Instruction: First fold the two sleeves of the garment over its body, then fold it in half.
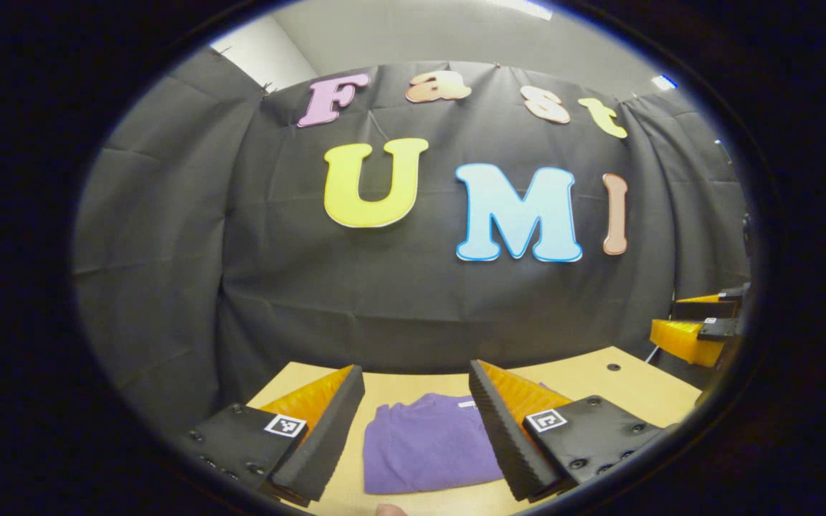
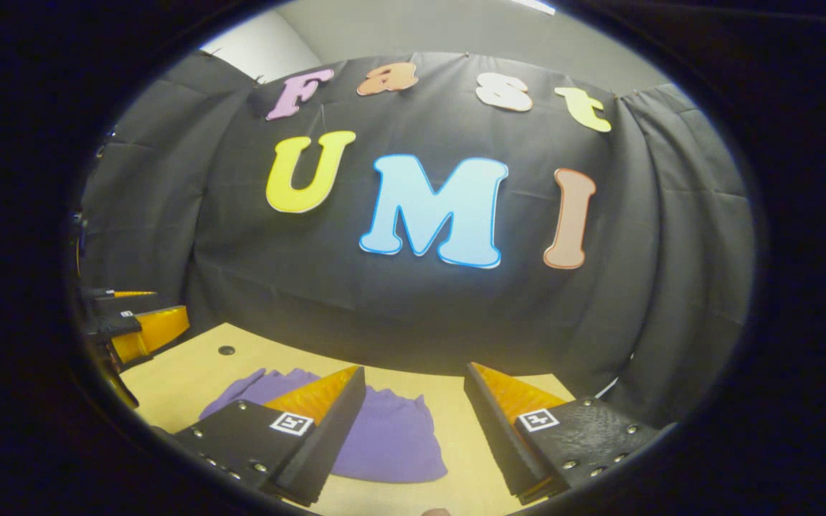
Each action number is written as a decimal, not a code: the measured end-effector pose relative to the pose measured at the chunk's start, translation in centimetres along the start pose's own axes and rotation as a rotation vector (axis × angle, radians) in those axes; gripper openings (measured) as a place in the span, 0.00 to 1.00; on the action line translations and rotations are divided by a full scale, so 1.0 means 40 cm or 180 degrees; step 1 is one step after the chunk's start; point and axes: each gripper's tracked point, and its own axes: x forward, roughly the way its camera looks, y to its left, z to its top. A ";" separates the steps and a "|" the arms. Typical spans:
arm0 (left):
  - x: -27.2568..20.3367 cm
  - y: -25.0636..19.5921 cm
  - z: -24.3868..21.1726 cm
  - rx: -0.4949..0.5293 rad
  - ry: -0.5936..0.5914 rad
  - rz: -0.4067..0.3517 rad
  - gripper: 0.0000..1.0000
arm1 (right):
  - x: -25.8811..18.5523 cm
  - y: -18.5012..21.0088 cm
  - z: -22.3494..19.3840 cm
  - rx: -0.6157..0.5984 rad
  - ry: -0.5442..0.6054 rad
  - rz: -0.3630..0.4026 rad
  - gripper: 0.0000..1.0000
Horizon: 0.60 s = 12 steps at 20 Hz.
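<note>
— Where's the purple garment [image 1: 427, 444]?
— Flat on the wooden bench [image 1: 621, 383], folded into a compact shape.
— The claws?
— Left claw [image 1: 416, 433] and right claw [image 2: 413, 423] both gape wide above it, gripping nothing.

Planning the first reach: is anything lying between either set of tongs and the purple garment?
Nothing visible does. The purple garment lies flat on the wooden table, seen between the open left tongs and partly behind a finger of the open right tongs, both held above it.
</note>
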 end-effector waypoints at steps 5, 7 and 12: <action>-0.096 -0.003 0.019 -0.0043 -0.0086 -0.0030 0.98 | -0.109 0.033 0.052 0.0000 -0.0161 0.0032 0.88; -0.124 -0.002 0.032 -0.0074 -0.0144 -0.0020 0.98 | -0.132 0.036 0.073 0.0026 -0.0220 0.0041 0.88; -0.178 -0.009 0.062 -0.0061 -0.0251 0.0059 0.98 | -0.180 0.036 0.078 0.0087 -0.0261 0.0146 0.88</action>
